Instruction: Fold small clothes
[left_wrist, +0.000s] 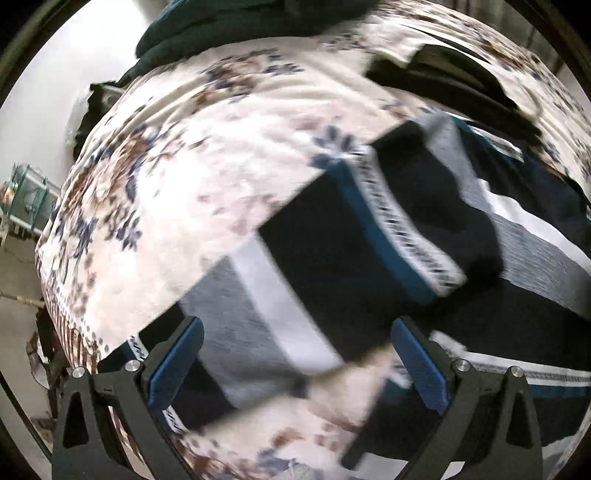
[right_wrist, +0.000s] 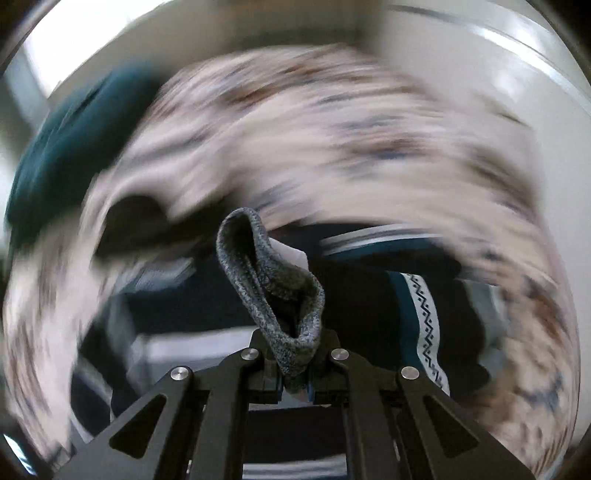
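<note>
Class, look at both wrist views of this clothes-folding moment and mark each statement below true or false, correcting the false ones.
1. The right gripper is closed on a grey knitted fabric. True.
2. The left gripper holds a garment. False: its jaws stand open, with nothing clamped between them.
3. The garments lie on a floral bedspread. True.
4. The striped garment under the left gripper is red and yellow. False: it is navy, grey and white, with a teal band.
5. A patterned white trim runs along the teal band. True.
</note>
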